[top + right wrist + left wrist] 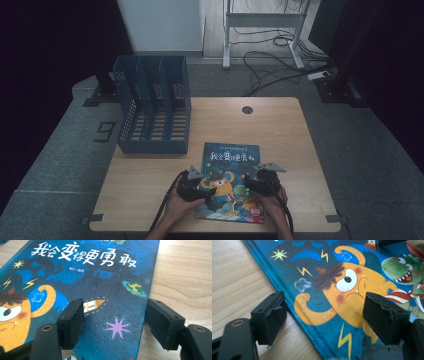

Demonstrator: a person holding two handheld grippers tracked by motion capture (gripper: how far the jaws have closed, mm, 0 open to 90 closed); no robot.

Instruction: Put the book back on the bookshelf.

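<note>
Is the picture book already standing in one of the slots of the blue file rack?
No, the picture book lies flat on the table, in front of the blue file rack, whose slots hold nothing.

Book flat on table, file rack behind-left.

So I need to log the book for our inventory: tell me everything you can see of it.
The book is a thin picture book with a glossy dark blue cover, white Chinese title characters, an orange cartoon monster, a green toothy creature, stars, lightning bolts, a rocket and a ringed planet. It lies closed and flat, cover up, on the wooden table near the person's edge. The left gripper straddles its left edge and the right gripper its right edge, jaws open.
</note>
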